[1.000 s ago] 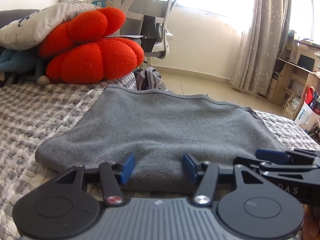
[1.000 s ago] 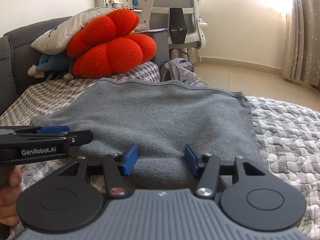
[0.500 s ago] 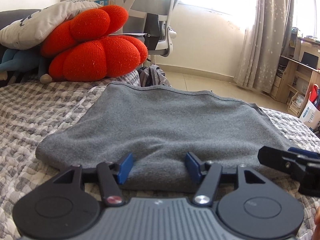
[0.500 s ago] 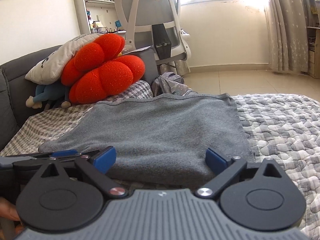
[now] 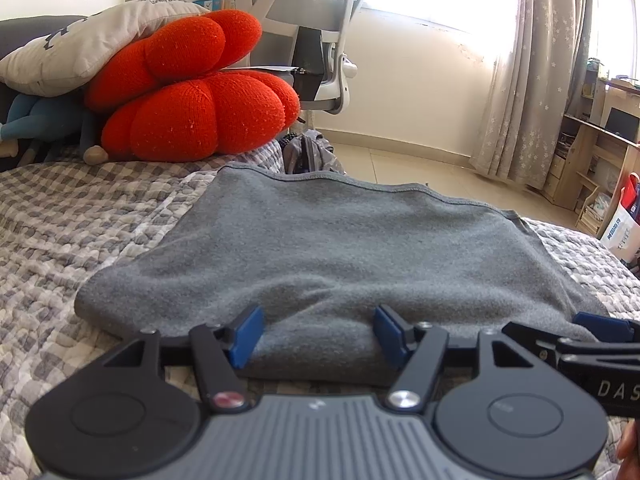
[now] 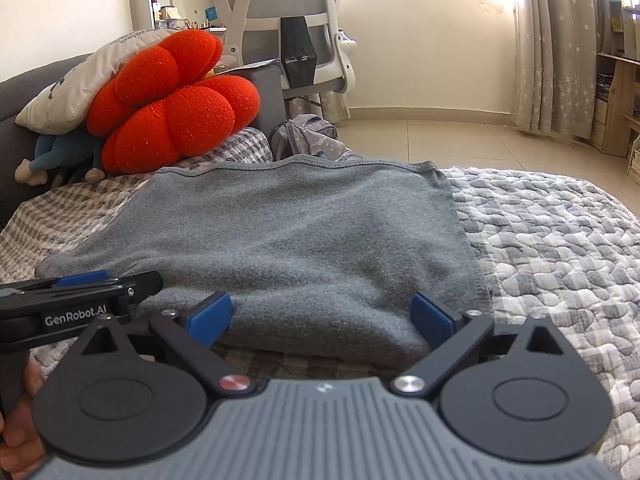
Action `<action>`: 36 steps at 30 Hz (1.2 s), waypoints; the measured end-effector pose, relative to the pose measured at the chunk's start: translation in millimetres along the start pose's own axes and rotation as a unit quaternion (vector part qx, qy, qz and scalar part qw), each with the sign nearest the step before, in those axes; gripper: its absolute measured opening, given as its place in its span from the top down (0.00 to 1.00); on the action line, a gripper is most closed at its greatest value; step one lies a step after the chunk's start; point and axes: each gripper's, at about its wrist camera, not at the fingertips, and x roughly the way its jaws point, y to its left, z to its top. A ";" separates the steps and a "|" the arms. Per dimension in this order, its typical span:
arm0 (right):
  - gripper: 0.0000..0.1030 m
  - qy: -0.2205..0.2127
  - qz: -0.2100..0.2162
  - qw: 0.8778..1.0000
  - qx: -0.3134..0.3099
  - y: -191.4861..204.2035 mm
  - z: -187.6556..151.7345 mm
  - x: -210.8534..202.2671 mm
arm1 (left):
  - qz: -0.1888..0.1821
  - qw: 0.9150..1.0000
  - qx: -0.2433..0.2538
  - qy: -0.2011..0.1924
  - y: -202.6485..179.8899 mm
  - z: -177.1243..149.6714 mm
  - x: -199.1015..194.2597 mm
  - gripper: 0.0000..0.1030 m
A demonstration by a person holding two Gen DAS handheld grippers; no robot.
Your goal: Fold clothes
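A grey fleece garment (image 5: 340,252) lies folded flat on the quilted bed; it also shows in the right wrist view (image 6: 288,240). My left gripper (image 5: 318,334) is open, its blue pads either side of the near folded edge, left of centre. My right gripper (image 6: 320,318) is open wide at the near edge toward the garment's right corner. Each gripper shows in the other's view: the right one (image 5: 592,340) at the right edge, the left one (image 6: 88,292) at the left. Neither holds cloth.
A red knot cushion (image 5: 192,96), a white pillow (image 5: 88,48) and a blue plush toy (image 6: 48,156) lie at the bed's far left. A grey office chair (image 6: 296,32) and a backpack (image 6: 308,140) stand beyond the bed. Wooden shelves (image 5: 596,152) are at the right.
My right gripper opened wide and settled at the garment's near right edge. My left gripper stayed open at the near edge, shifting slightly closer. The garment has not moved.
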 end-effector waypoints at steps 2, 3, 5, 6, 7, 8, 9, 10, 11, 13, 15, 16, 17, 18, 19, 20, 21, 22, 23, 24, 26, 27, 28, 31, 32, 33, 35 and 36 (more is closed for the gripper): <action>0.06 -0.005 -0.008 1.000 0.004 -1.0 -1.1 -1.5 | -0.002 1.000 -0.003 -0.001 1.1 0.0 -0.1 0.37; 0.06 -0.009 -0.014 1.000 0.011 -2.6 -1.8 -3.0 | -0.003 1.000 -0.005 -0.001 1.8 -0.1 0.0 0.37; 0.06 -0.013 -0.033 0.999 0.033 -8.9 -3.2 -7.1 | -0.005 1.000 -0.008 -0.001 3.1 -0.3 0.5 0.37; 0.07 -0.014 -0.037 0.998 0.042 -11.9 -4.0 -9.4 | -0.004 1.000 -0.007 -0.001 2.7 -0.4 0.8 0.36; 0.07 -0.015 -0.042 0.998 0.051 -14.9 -4.8 -11.6 | -0.002 1.000 -0.005 -0.001 1.8 -0.4 1.0 0.36; 0.07 -0.017 -0.053 0.997 0.051 -15.1 -5.7 -13.7 | 0.001 1.000 -0.002 -0.001 0.8 -0.4 1.1 0.36; 0.09 -0.018 -0.064 0.997 0.050 -15.3 -6.6 -15.9 | 0.001 1.000 -0.001 -0.001 0.5 -0.3 1.3 0.36; 0.10 -0.018 -0.072 0.996 0.059 -18.5 -7.5 -17.5 | 0.002 1.000 -0.001 -0.001 0.8 -0.2 1.4 0.36; 0.10 -0.018 -0.071 0.995 0.073 -23.9 -7.9 -18.7 | 0.001 1.000 -0.002 -0.001 1.1 -0.2 1.5 0.36; 0.09 -0.017 -0.069 0.993 0.093 -31.8 -8.7 -19.9 | 0.001 1.000 -0.002 -0.001 1.4 0.0 1.5 0.36; 0.09 -0.014 -0.069 0.993 0.096 -33.1 -8.9 -19.7 | 0.001 1.000 -0.002 -0.001 1.3 0.2 1.6 0.36; 0.09 -0.012 -0.074 0.993 0.090 -30.8 -8.6 -19.0 | 0.002 1.000 -0.001 -0.001 1.1 0.2 1.7 0.35; 0.09 -0.013 -0.072 0.993 0.093 -31.8 -8.6 -19.0 | 0.002 1.000 0.000 -0.001 0.9 0.2 1.7 0.35; 0.09 -0.014 -0.070 0.993 0.096 -32.9 -8.7 -19.1 | 0.003 1.000 0.001 -0.001 0.6 0.3 1.7 0.35; 0.09 -0.018 -0.067 0.992 0.105 -35.2 -9.3 -20.1 | 0.004 1.000 0.002 -0.001 0.2 0.3 1.6 0.35; 0.09 -0.021 -0.065 0.991 0.113 -37.4 -9.8 -21.1 | 0.005 1.000 0.003 -0.001 -0.2 0.4 1.6 0.35; 0.09 -0.023 -0.066 0.990 0.122 -40.1 -10.0 -21.5 | 0.007 1.000 0.004 -0.001 -0.6 0.4 1.6 0.35; 0.08 -0.023 -0.063 0.990 0.121 -40.3 -10.1 -21.7 | 0.009 1.000 0.007 -0.002 -1.6 0.4 1.5 0.34; 0.06 -0.022 -0.060 0.991 0.120 -40.6 -10.1 -21.9 | 0.013 1.000 0.010 -0.002 -2.9 0.4 1.4 0.33; 0.06 -0.022 -0.059 0.991 0.119 -40.7 -9.9 -21.8 | 0.017 1.000 0.013 -0.002 -3.8 0.4 1.3 0.32; 0.05 -0.022 -0.053 0.991 0.121 -41.6 -9.5 -21.8 | 0.020 1.000 0.014 -0.002 -4.4 0.6 1.3 0.31; 0.04 -0.023 -0.051 0.991 0.121 -41.9 -9.5 -22.0 | 0.021 1.000 0.014 -0.002 -4.4 0.6 1.2 0.30; 0.04 -0.022 -0.051 0.991 0.121 -41.8 -9.6 -22.0 | 0.021 1.000 0.014 -0.002 -4.3 0.6 1.1 0.30; 0.02 -0.018 -0.049 0.992 0.113 -39.4 -9.1 -20.8 | 0.023 1.000 0.016 -0.002 -5.0 0.5 0.9 0.30; 0.01 -0.016 -0.050 0.992 0.111 -39.0 -9.0 -20.2 | 0.025 1.000 0.017 -0.002 -5.3 0.5 0.8 0.29; 0.01 -0.015 -0.051 0.993 0.109 -38.5 -8.8 -19.7 | 0.025 1.000 0.018 -0.002 -5.5 0.5 0.8 0.29; 0.01 -0.012 -0.054 0.993 0.105 -37.2 -8.6 -18.8 | 0.026 0.999 0.018 -0.002 -5.4 0.5 1.0 0.29; 0.01 -0.011 -0.056 0.993 0.103 -36.6 -8.5 -18.3 | 0.026 0.999 0.018 -0.002 -5.5 0.6 1.1 0.29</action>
